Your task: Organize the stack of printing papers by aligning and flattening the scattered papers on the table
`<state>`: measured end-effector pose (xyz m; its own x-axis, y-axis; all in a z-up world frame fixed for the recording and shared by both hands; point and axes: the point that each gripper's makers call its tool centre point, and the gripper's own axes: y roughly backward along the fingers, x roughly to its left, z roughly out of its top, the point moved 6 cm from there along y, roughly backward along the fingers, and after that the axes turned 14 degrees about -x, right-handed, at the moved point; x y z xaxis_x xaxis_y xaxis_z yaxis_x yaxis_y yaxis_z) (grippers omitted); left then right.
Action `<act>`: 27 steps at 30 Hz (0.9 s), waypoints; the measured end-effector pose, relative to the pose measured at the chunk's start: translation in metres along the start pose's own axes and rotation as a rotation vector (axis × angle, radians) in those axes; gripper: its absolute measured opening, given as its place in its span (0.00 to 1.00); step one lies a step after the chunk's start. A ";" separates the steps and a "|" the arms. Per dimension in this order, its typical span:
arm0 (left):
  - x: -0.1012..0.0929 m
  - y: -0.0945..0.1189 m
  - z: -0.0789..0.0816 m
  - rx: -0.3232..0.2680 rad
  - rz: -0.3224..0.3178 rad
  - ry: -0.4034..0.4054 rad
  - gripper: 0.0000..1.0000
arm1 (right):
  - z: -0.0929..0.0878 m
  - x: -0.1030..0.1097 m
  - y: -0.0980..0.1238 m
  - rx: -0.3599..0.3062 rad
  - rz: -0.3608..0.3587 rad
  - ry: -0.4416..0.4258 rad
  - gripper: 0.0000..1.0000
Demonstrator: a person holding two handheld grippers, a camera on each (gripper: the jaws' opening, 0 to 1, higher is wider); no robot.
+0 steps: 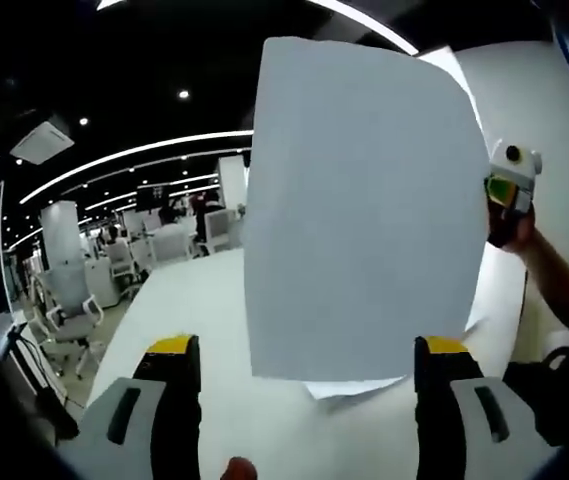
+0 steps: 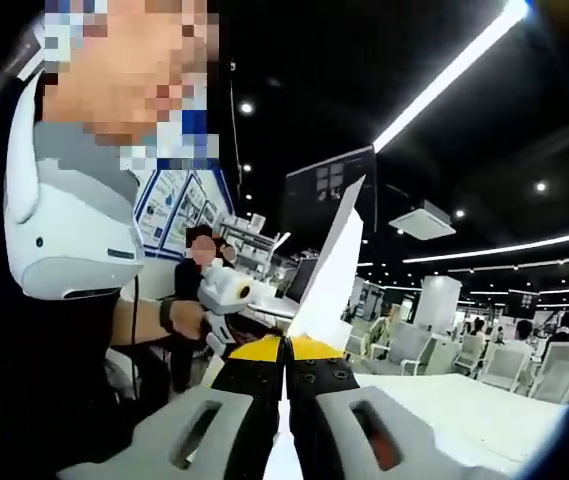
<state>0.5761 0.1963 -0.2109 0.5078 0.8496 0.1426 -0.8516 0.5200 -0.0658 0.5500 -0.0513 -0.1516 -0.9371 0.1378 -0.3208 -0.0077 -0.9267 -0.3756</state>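
My right gripper (image 2: 286, 350) clamps sheets (image 1: 364, 210) upright, long axis vertical | my left gripper (image 1: 304, 365) gapes, nearer their bottom edge | tabletop (image 1: 174, 300) beneath

Right gripper (image 2: 285, 352) pinches upright papers (image 2: 332, 280), apparently several sheets.

The upright paper (image 1: 364, 210) hides the middle of the desk (image 1: 194, 310) behind it, and most of another sheet (image 1: 354, 387) lying under its lower edge. In the right gripper view the paper (image 2: 329, 275) shows edge-on, so its face cannot be read. The right gripper (image 2: 285, 350) has its jaws pressed together on the sheet's bottom edge, hiding that edge. Distant chairs and people are too small to tell.
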 end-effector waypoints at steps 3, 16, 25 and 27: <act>0.002 0.001 0.002 -0.009 0.007 -0.007 0.90 | -0.002 0.000 0.000 0.003 0.007 -0.006 0.00; 0.005 -0.001 0.006 -0.047 0.018 -0.001 0.87 | -0.007 -0.004 0.003 0.004 -0.007 -0.013 0.00; 0.003 -0.002 0.010 -0.104 -0.002 -0.031 0.79 | -0.009 -0.011 0.007 -0.008 -0.038 -0.071 0.00; 0.001 -0.002 0.012 -0.117 -0.014 -0.028 0.77 | -0.010 -0.011 0.007 -0.007 -0.032 -0.094 0.00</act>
<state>0.5774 0.1952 -0.1990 0.5141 0.8405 0.1712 -0.8229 0.5396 -0.1780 0.5633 -0.0554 -0.1595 -0.9651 0.1337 -0.2253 -0.0363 -0.9199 -0.3905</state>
